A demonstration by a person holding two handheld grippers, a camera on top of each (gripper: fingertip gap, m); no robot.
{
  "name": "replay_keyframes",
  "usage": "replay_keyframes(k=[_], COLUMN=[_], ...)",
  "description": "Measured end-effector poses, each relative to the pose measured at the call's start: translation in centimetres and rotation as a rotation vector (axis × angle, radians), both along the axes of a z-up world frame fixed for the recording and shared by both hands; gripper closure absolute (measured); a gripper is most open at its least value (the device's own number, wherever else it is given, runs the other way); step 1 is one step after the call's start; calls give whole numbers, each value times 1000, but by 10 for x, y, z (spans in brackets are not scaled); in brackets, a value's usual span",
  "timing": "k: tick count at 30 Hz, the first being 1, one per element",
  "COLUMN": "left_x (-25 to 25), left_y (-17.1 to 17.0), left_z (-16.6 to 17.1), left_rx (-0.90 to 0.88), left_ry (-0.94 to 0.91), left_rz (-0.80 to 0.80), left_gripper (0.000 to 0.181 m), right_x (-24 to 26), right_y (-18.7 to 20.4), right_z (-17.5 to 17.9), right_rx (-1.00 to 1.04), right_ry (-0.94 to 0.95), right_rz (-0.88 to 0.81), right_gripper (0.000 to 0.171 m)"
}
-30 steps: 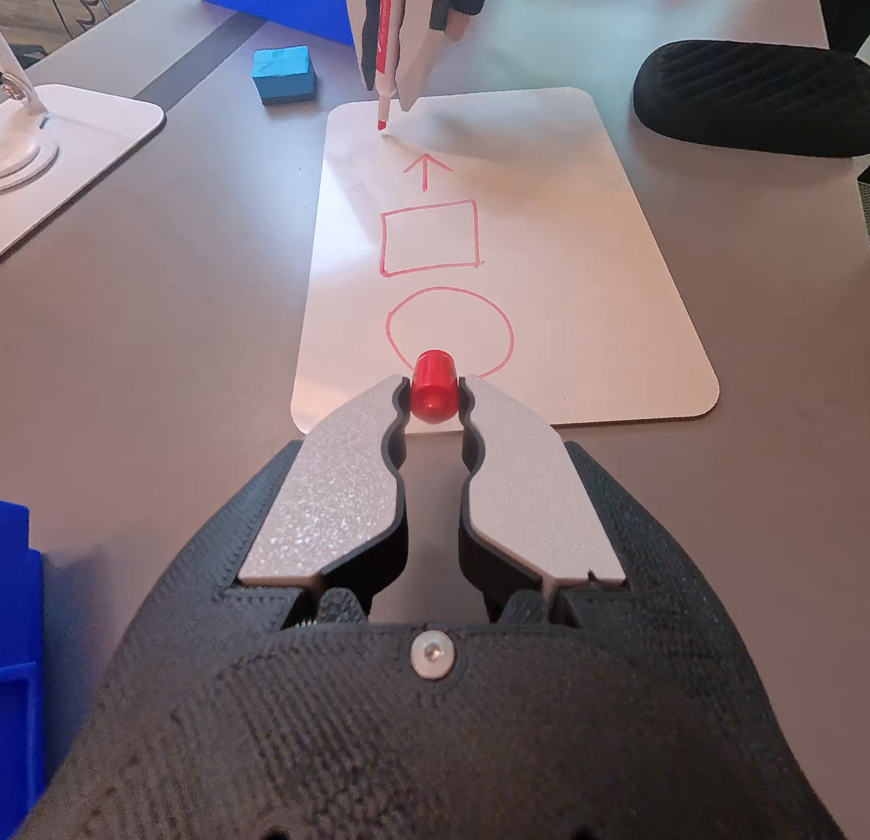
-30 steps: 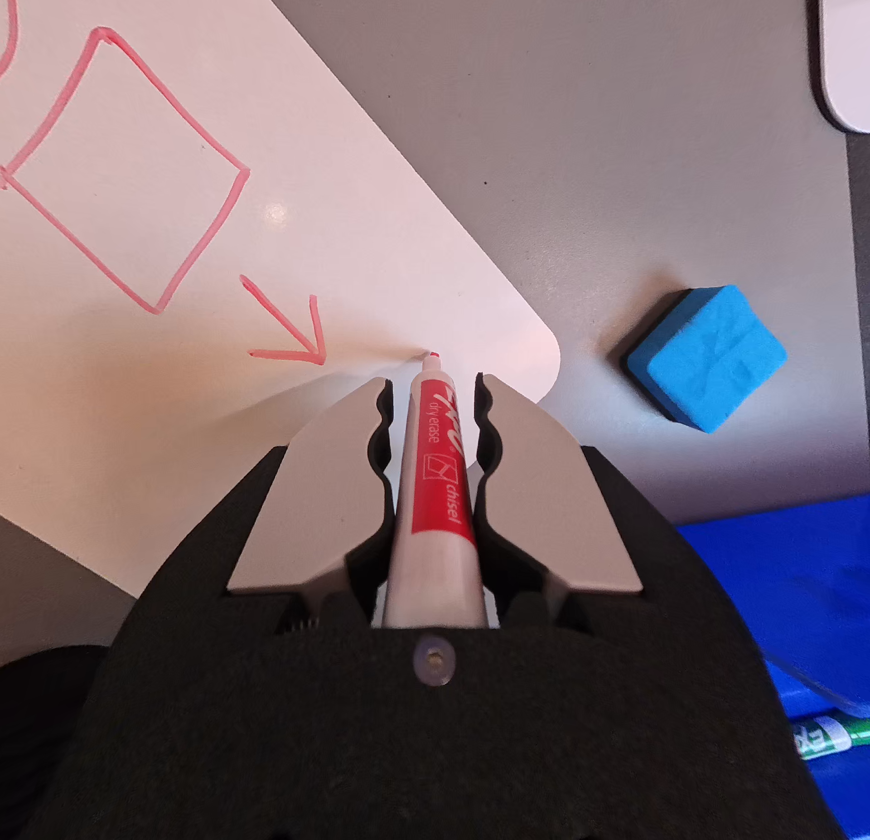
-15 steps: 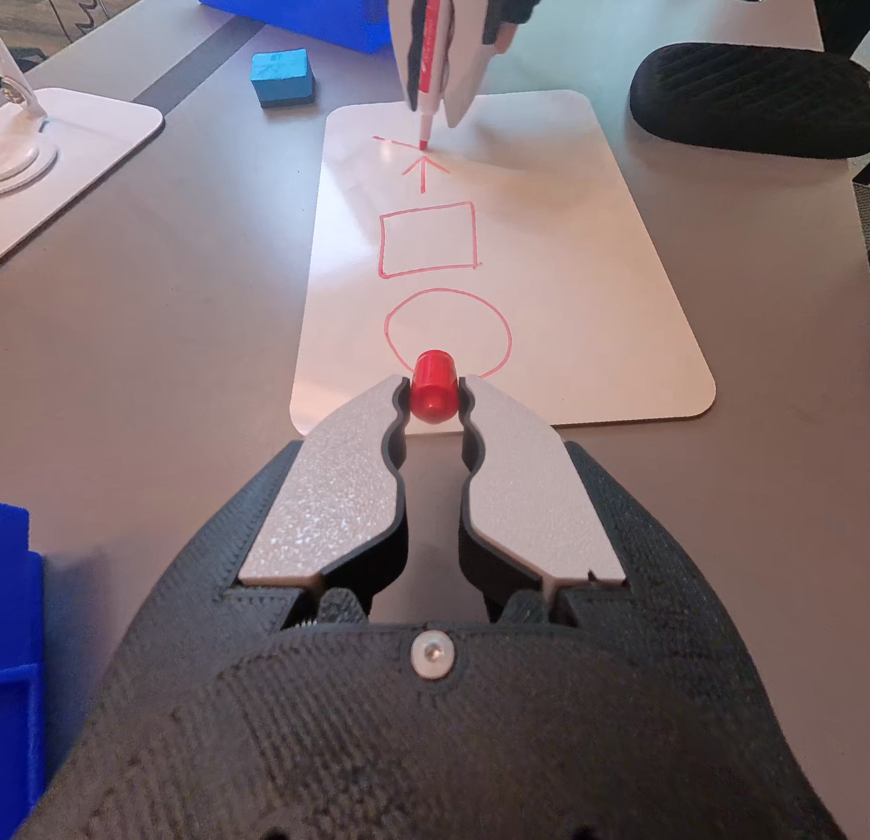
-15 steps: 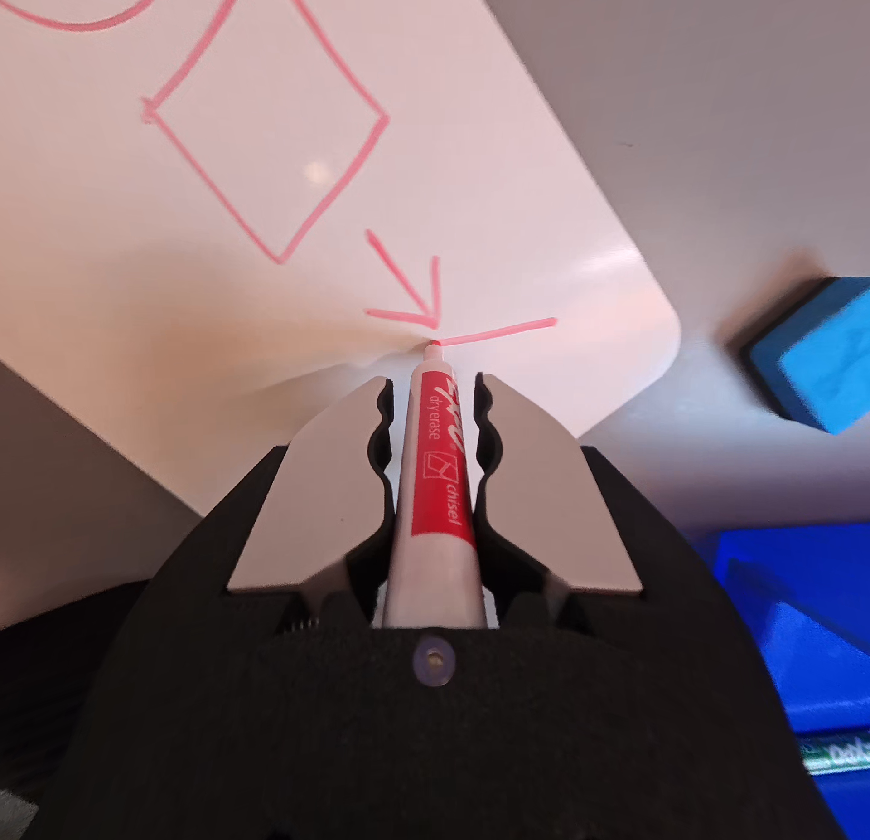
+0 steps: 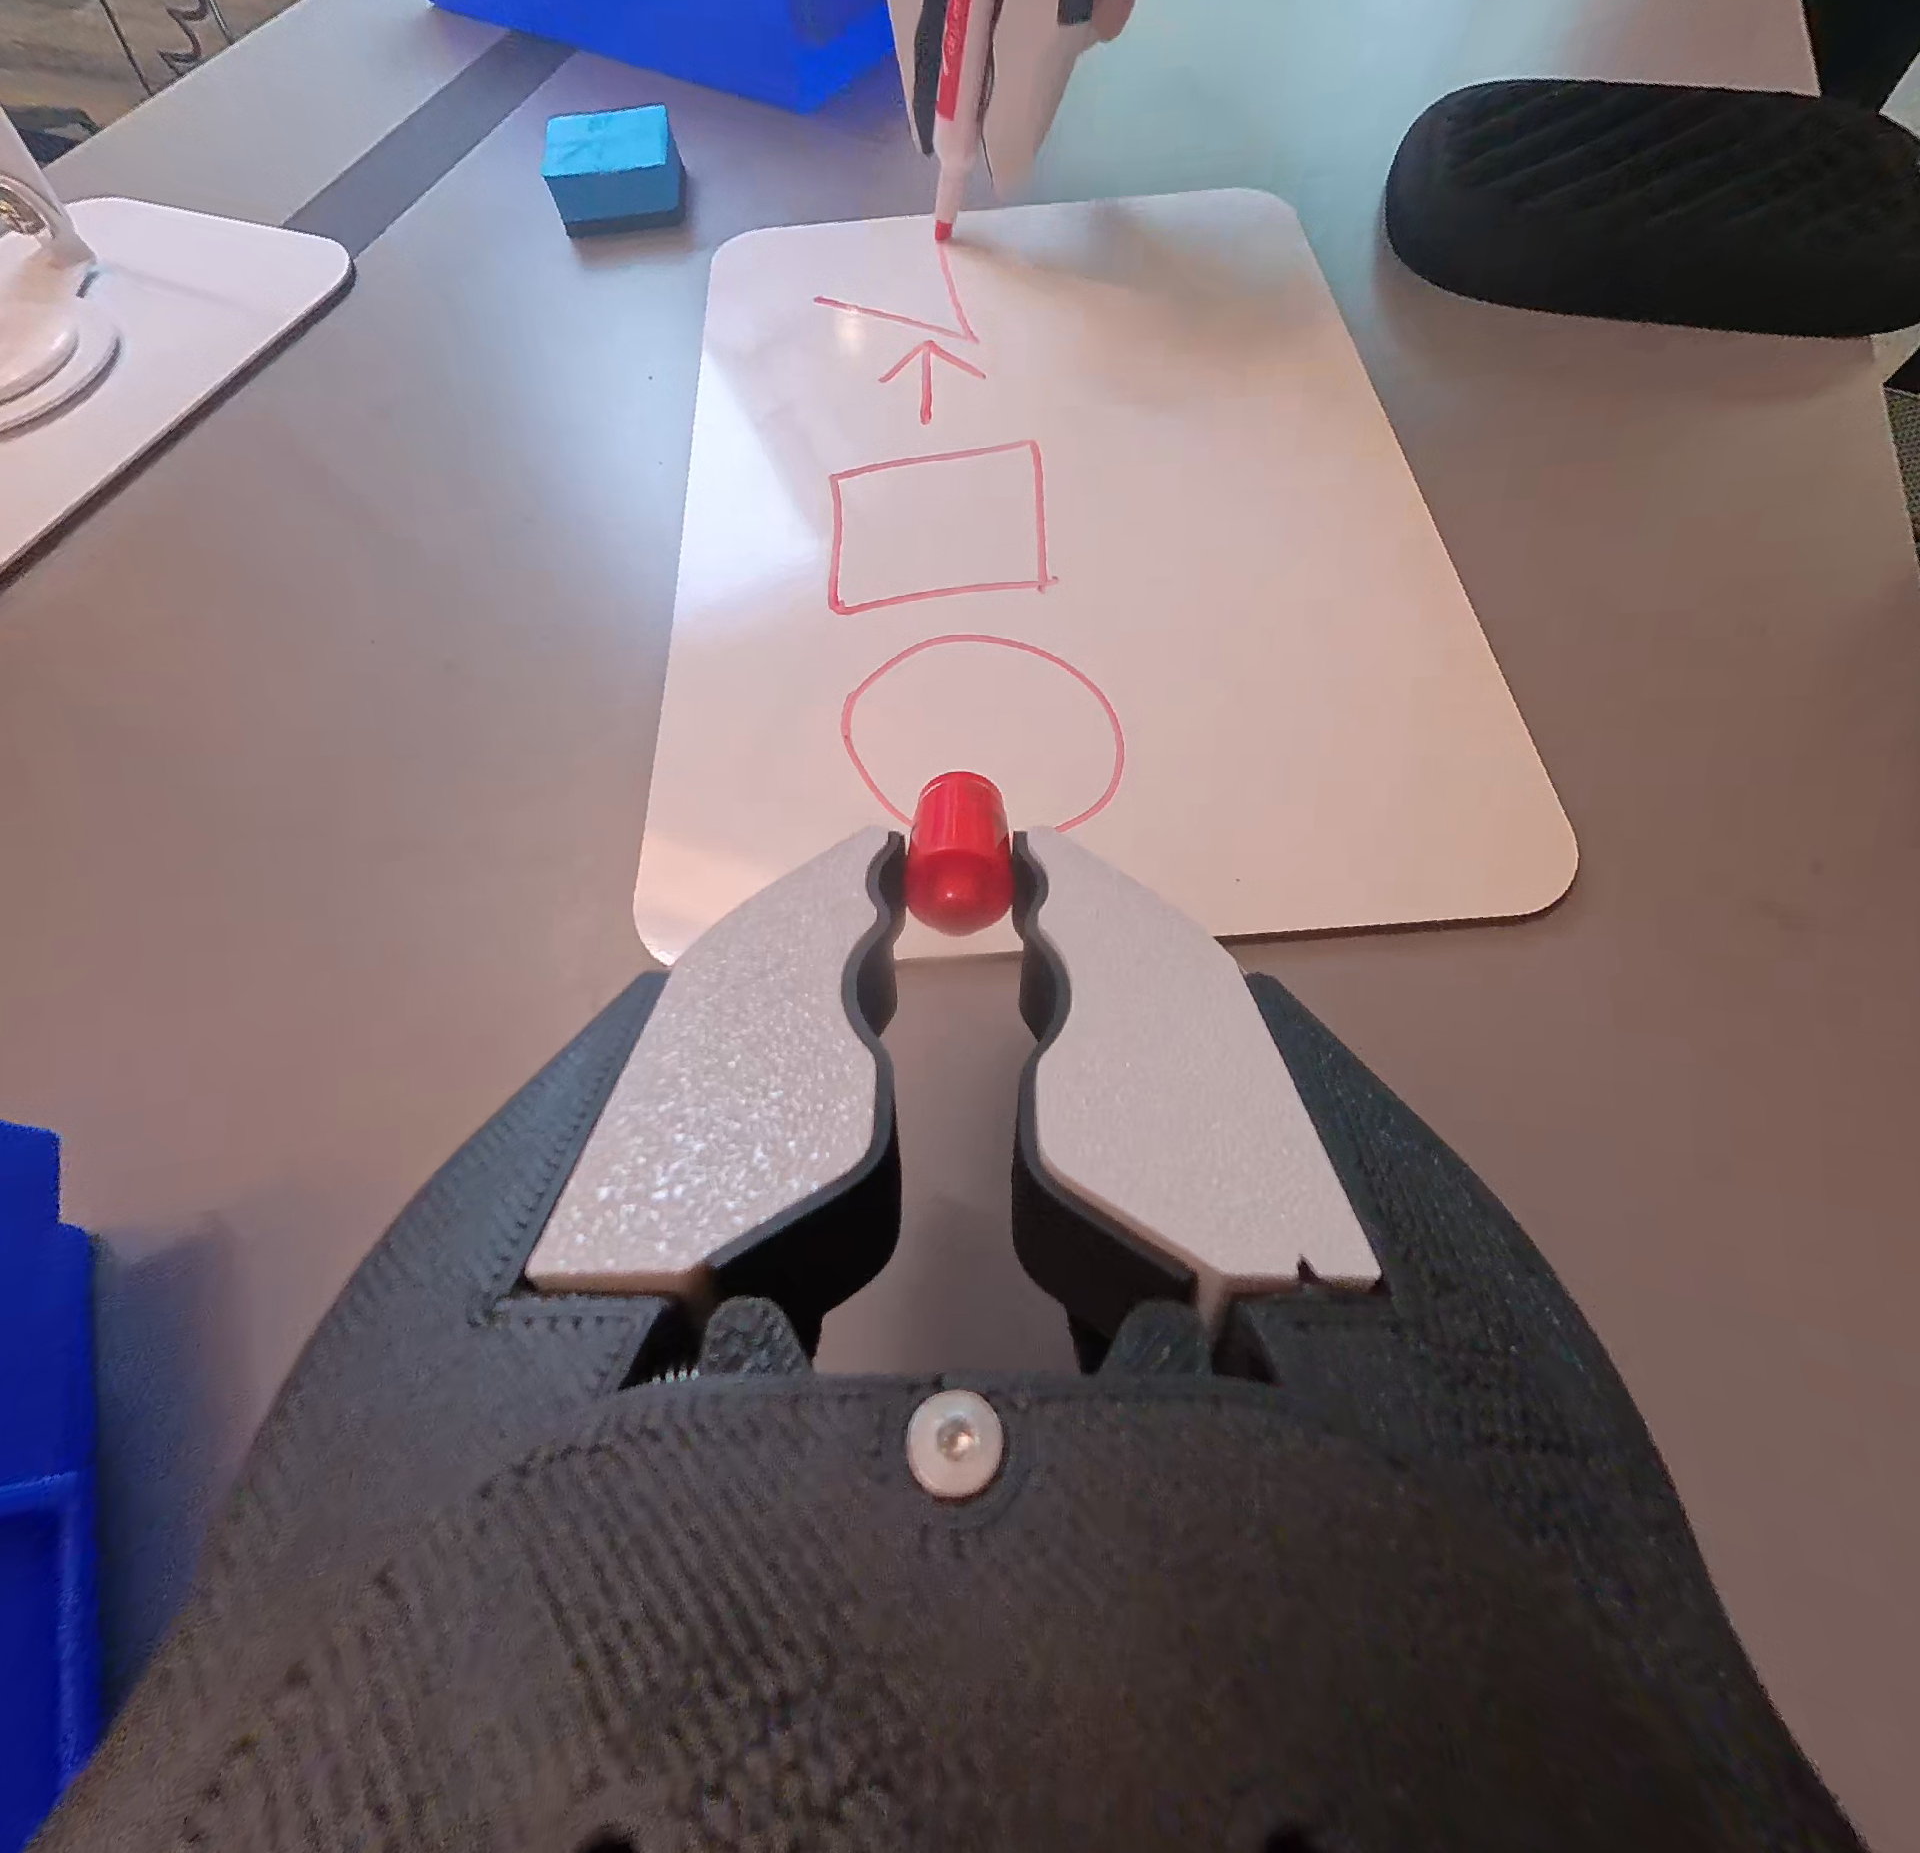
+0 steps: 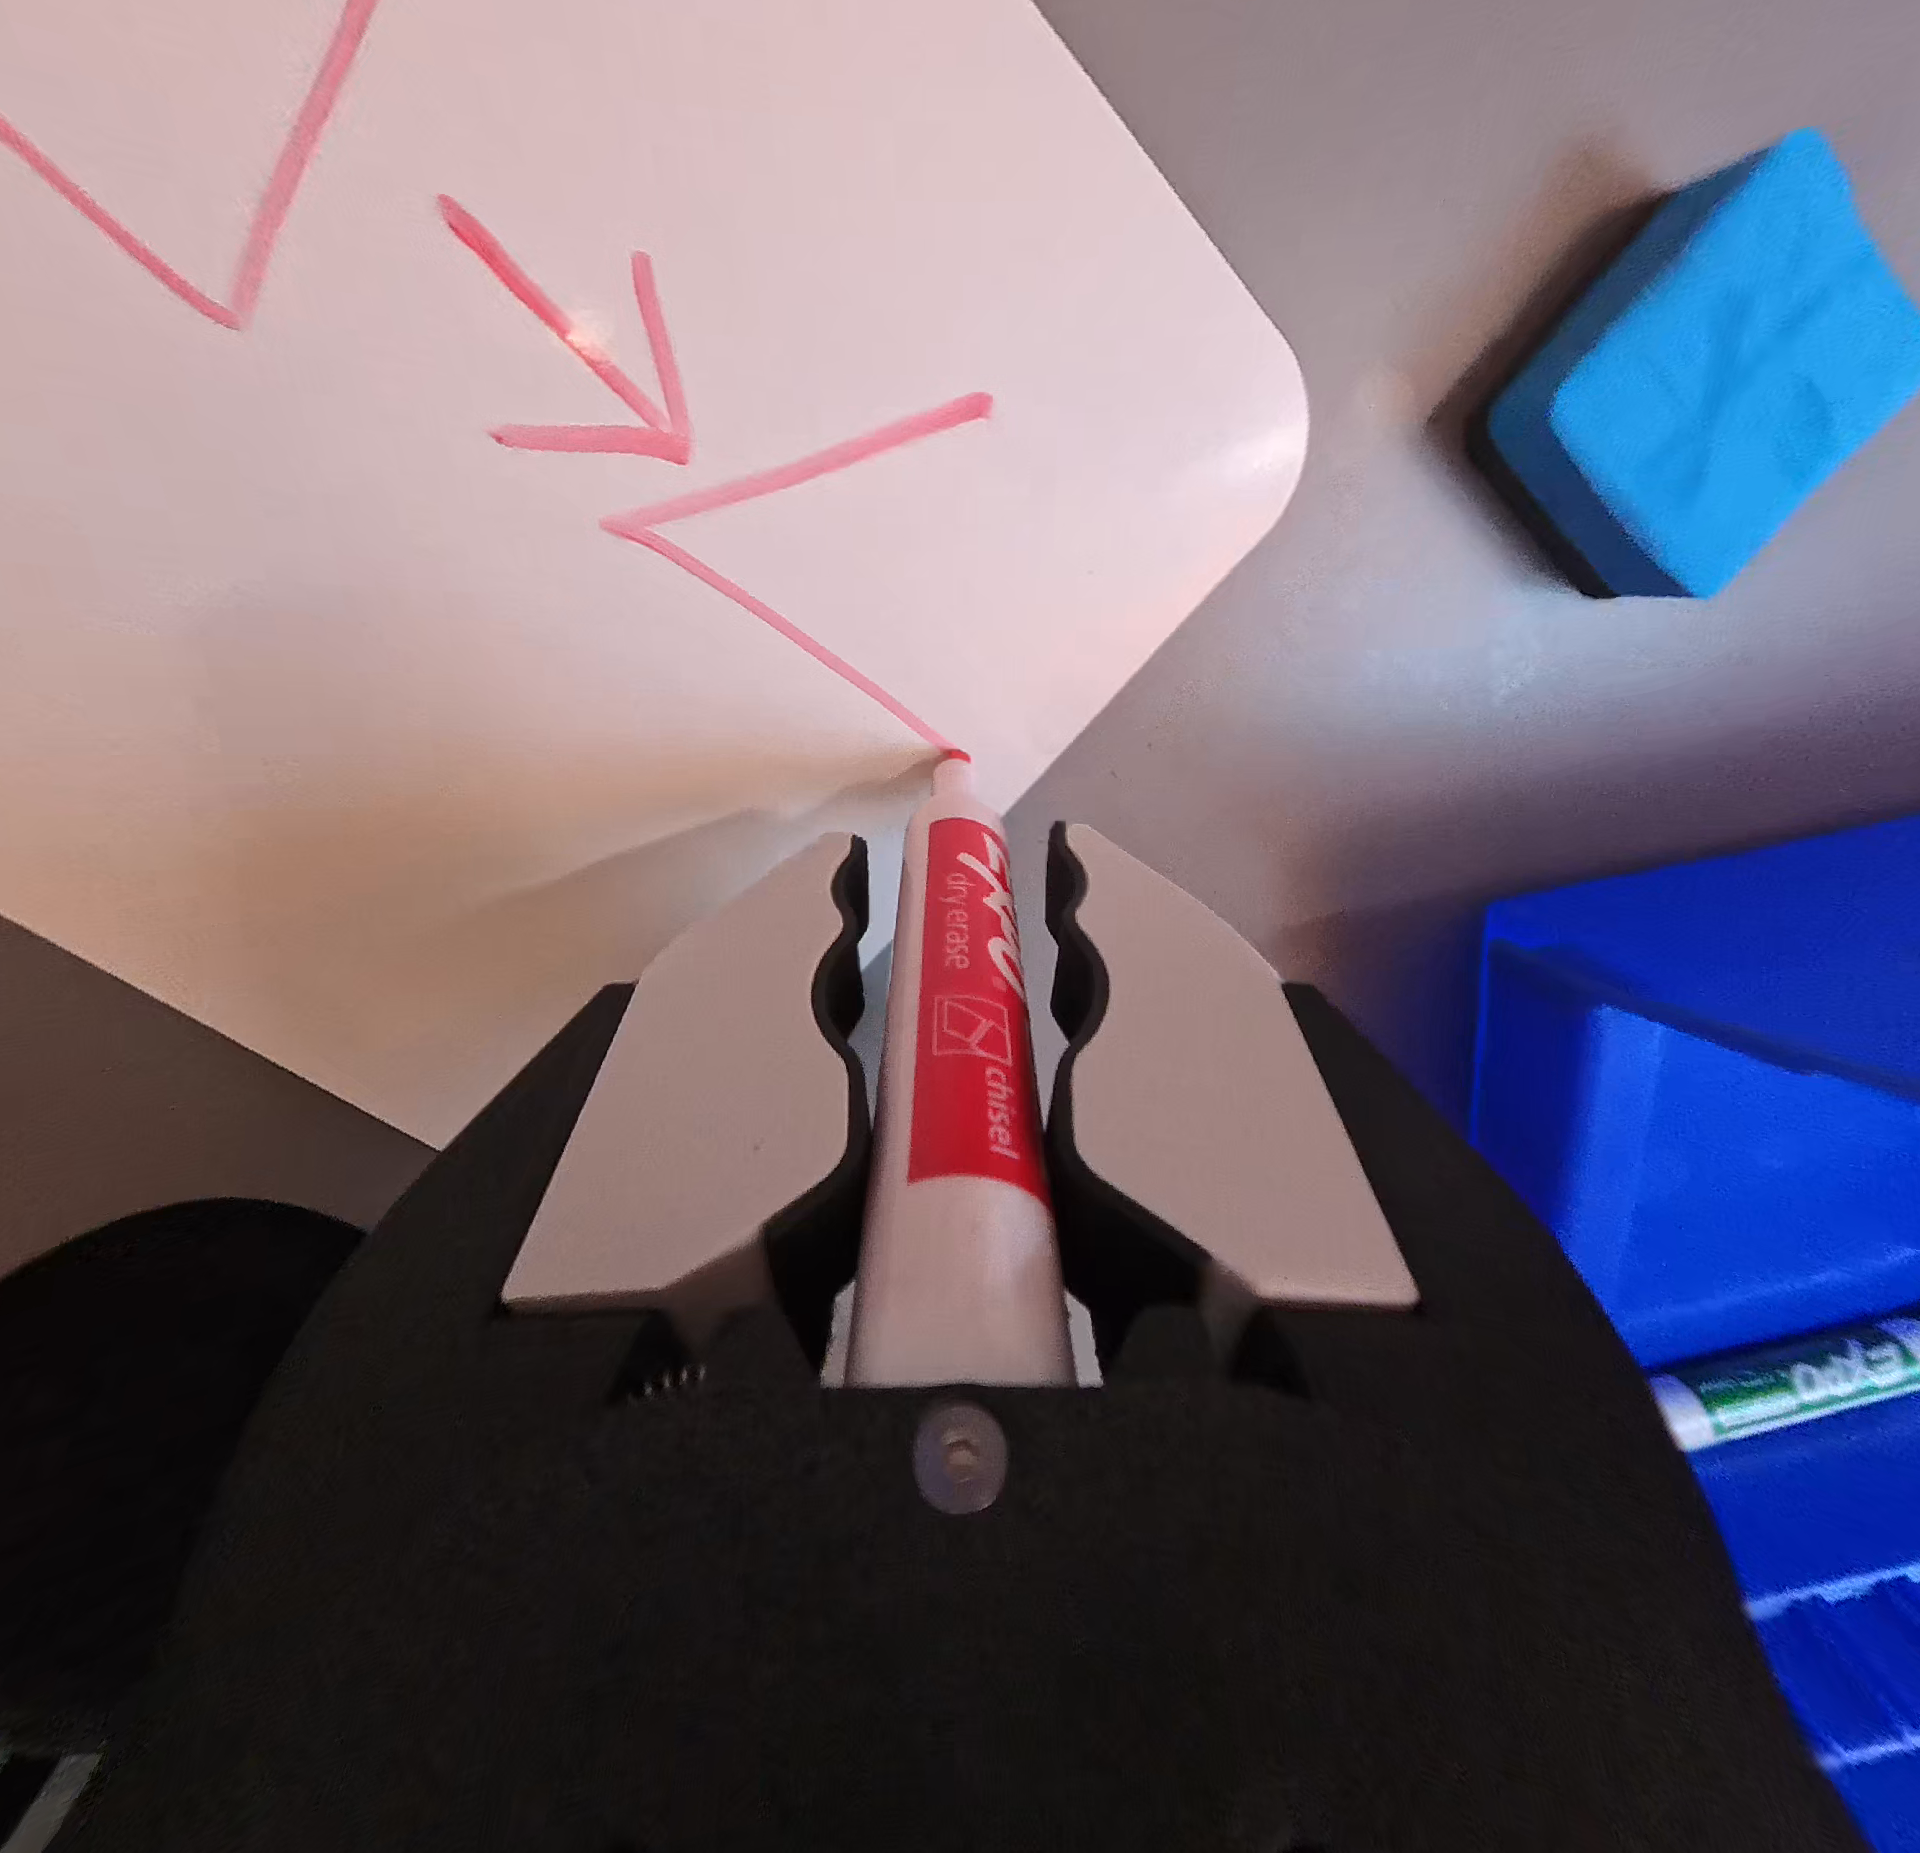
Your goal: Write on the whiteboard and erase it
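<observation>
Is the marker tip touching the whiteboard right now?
Touching. The right wrist view shows the marker tip at the end of the fresh red line on the whiteboard, with no gap; the left wrist view agrees.

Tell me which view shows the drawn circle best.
The left wrist view. The red circle on the whiteboard shows almost whole there; only its near edge is hidden behind the red cap. The right wrist view does not show it.

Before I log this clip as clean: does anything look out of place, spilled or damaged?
Nothing stands out. The white rectangular whiteboard lies flat on the grey table, the red dry-erase marker writes near its far edge, and the blue foam eraser sits beside it, untouched.
</observation>
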State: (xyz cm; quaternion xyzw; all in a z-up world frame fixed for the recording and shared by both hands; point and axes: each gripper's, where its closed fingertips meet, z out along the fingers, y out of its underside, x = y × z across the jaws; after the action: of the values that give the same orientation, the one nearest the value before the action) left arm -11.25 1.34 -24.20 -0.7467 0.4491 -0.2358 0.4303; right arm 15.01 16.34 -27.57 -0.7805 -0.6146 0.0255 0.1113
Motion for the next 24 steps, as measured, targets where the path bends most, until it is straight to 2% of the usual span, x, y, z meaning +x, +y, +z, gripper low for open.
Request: replay_keyframes(k=[4, 12, 16, 19, 24], left_x=[0, 0, -1, 0, 10], left_y=[0, 0, 0, 0, -5], left_z=[0, 1, 2, 3, 22], left_rx=[-2, 2, 4, 7, 105], left_ry=[1, -2, -4, -12, -86], left_rz=[-1, -1, 2, 1, -46], left_gripper=[162, 162, 162, 162, 162], right_x=[-3, -52, -56, -54, -81], right_y=[6, 23, 23, 19, -30], right_z=[0, -1, 7, 32, 87], right_rx=[12, 38, 40, 64, -19], right_ry=[19, 86, 151, 318, 839], right_rz=[-4, 49, 37, -20, -45], right_gripper=[138, 137, 137, 137, 137])
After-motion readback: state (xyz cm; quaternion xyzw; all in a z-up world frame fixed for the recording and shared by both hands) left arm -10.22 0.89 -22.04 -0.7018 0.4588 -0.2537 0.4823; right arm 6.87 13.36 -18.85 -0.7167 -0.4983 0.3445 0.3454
